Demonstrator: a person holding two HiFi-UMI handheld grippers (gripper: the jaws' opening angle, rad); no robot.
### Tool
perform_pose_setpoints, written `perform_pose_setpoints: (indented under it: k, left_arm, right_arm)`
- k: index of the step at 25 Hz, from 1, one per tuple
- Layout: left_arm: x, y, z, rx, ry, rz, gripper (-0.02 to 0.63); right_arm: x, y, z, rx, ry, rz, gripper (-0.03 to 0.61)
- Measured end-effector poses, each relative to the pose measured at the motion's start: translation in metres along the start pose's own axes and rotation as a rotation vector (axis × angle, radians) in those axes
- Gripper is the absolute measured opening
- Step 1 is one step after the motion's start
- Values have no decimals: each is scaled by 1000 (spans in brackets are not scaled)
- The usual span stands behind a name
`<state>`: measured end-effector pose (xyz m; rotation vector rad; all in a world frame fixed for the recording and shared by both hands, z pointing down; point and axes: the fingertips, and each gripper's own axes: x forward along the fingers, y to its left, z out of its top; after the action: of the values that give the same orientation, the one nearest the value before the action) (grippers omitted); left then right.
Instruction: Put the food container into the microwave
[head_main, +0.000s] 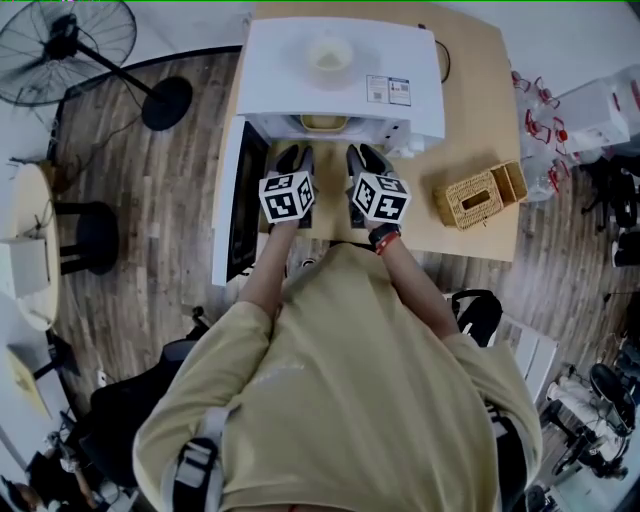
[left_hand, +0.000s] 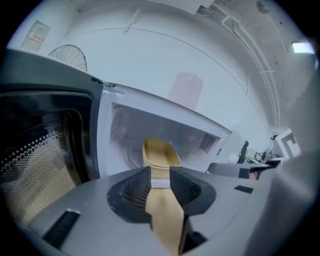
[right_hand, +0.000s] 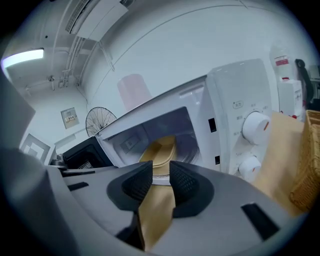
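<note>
The shallow tan plastic food container (head_main: 325, 122) sits inside the cavity of the white microwave (head_main: 340, 70), just behind the front lip and roughly centred in the opening. In my left gripper view the container (left_hand: 161, 152) rests on the cavity floor, clear of the side walls, and in my right gripper view the container (right_hand: 162, 149) lies the same way. So the main step looks done to me: it is in, and nothing holds it. My left gripper (head_main: 293, 158) and my right gripper (head_main: 368, 158) hang side by side in front of the opening. Each has its jaws apart with nothing between them. Through each gap I see only the microwave's white lip and a strip of the pale wooden bench (head_main: 480, 110), with the container beyond the tips. The microwave's dark-windowed door (head_main: 238, 200) stands swung wide to the left. What is left, as I judge it, is small: draw both grippers clear, and shut the door if the task counts that, which its wording does not say. A woven wicker basket (head_main: 478, 195) lies on the bench to the right, apart from all this.
</note>
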<state>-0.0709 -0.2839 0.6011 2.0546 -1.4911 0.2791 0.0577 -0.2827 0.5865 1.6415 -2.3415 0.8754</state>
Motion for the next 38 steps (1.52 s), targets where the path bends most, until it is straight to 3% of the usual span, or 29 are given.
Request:
perform_pose_setpoints:
  k: [21,38]
  left_arm:
    - [-60,-16,-18,77,-63,-11,23]
    - [-69,-4,-19,94,-51,-27,20]
  right_arm:
    - [-59,22,-17,-68,-58,-26,27]
    - [-54,38,-22,-91,-60,-27,25]
